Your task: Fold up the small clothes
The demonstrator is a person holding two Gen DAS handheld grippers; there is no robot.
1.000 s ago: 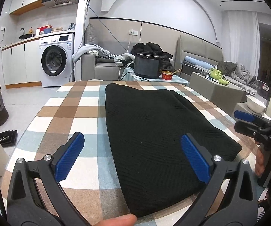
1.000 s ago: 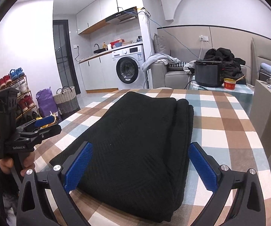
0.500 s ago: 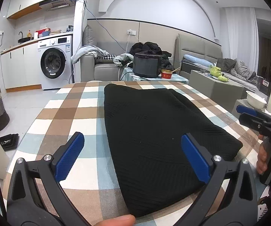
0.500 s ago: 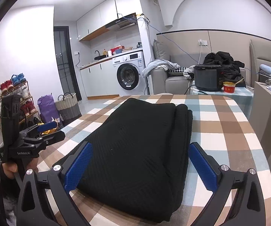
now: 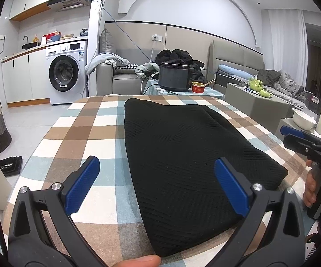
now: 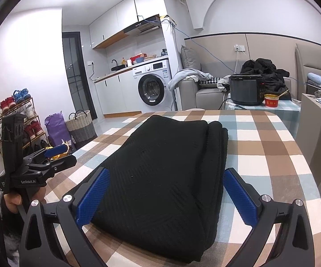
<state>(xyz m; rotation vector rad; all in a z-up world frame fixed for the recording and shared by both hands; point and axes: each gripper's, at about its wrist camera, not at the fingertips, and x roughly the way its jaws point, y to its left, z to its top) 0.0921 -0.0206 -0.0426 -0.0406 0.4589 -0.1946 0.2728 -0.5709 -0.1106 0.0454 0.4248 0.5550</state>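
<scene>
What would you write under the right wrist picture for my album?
Open right hand-held gripper hovering over a folded black garment on the checked tablecloth.

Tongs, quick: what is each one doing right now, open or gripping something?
Left tongs: open, holding nothing.
Right tongs: open, holding nothing, above the folded black garment.

My left gripper (image 5: 157, 185) and right gripper (image 6: 166, 197) are black plastic with ribbed blue pads (image 6: 238, 197), silver screws (image 5: 256, 186), white "GenRobot.AI" lettering and bare-skinned fingers (image 5: 310, 184).
</scene>
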